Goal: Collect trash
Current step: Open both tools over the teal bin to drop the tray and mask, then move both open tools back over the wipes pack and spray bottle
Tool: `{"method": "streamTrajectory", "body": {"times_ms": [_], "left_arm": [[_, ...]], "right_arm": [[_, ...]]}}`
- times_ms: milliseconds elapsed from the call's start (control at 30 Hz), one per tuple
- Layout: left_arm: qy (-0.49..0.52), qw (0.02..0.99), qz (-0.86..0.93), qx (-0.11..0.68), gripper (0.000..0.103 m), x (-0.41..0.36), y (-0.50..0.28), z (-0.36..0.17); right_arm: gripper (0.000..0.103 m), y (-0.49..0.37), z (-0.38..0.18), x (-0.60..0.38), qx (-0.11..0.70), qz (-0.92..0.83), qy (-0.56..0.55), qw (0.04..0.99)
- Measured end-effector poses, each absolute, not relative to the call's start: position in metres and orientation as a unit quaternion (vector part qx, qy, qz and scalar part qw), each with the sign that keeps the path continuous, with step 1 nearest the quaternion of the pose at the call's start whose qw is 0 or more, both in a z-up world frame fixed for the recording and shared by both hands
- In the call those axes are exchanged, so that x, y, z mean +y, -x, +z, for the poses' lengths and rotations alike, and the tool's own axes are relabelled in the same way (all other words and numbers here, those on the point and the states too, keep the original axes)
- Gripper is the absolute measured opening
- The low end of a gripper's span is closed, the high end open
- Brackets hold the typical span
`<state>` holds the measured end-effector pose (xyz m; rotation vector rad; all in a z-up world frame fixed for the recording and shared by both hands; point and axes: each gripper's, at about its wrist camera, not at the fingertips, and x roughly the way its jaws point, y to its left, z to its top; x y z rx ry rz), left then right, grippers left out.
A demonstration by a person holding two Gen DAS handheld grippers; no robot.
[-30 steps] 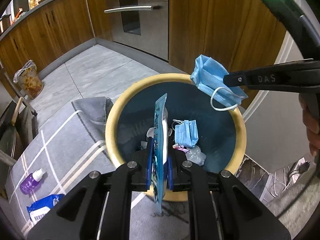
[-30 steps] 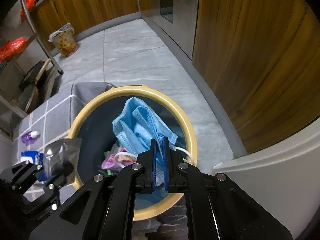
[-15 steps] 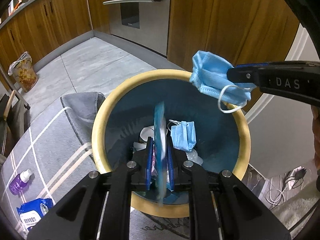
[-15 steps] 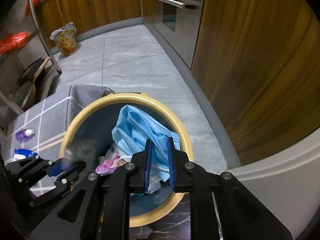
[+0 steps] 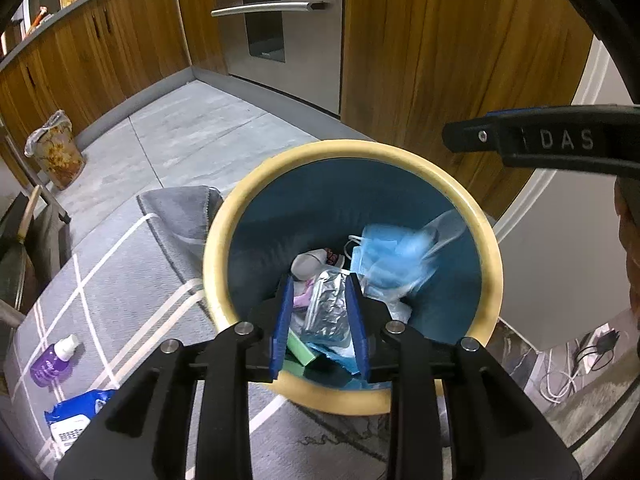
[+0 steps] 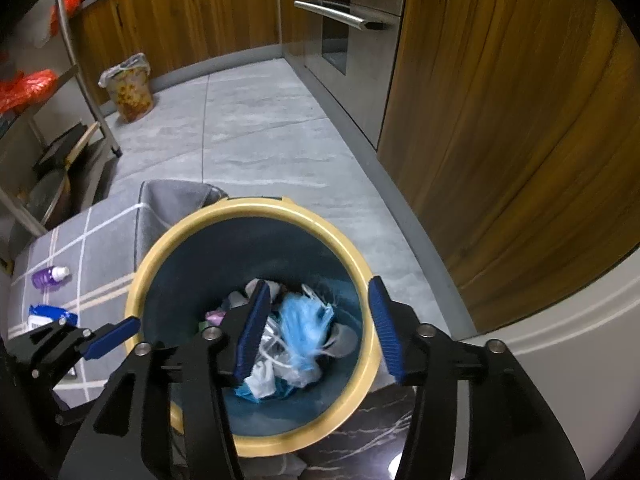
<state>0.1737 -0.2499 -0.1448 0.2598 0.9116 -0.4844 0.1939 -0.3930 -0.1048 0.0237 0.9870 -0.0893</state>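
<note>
Both tools over the trash bin [image 5: 224, 240]. Left tool [image 5: 318, 320] opening, nothing gripped, silver pouch [image 5: 326, 312] lying below it. Right tool [image 6: 316, 328] opening, empty; blue mask [image 6: 304, 324] in bin beneath.

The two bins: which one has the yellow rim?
The round blue bin under both grippers, holding masks and wrappers. The other, a flowery bag-lined bin, stands far off by the wooden cabinets.

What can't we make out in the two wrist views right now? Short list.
- Blue face mask: motion-blurred in both views, so resting or falling is unclear.
- Bin bottom: left view, hidden by trash and left gripper, jaws opening.
- Blue packet label: left view, too small.
- Right gripper body: left view, cut off by the edge; jaws opening.
</note>
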Motion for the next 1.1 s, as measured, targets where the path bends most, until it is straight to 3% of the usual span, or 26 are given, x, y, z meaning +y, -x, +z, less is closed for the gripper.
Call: {"method": "streamTrajectory", "body": {"times_ms": [300,467,533,667,1100], "left_arm": [[-0.124,0.871,-0.215,0.424,0.038,-0.23,-0.163,-0.133],[-0.117,0.883,-0.192,0.413,0.063,-0.211,-0.155,-0.122],[-0.112,0.887,-0.187,0.408,0.07,-0.205,-0.152,-0.117],[-0.11,0.893,-0.174,0.4,0.081,-0.193,-0.145,-0.109],[-0.08,0.9,-0.118,0.411,0.085,-0.125,-0.124,-0.106]], "right_arm": [[0.073,-0.189,-0.095,-0.382,0.462,-0.043,-0.004,0.886],[0.085,-0.183,-0.089,-0.374,0.457,-0.041,0.005,0.888],[0.091,-0.181,-0.086,-0.372,0.455,-0.044,0.011,0.889],[0.093,-0.177,-0.078,-0.367,0.449,-0.042,0.004,0.892],[0.095,-0.17,-0.063,-0.303,0.43,0.021,0.035,0.902]]}}
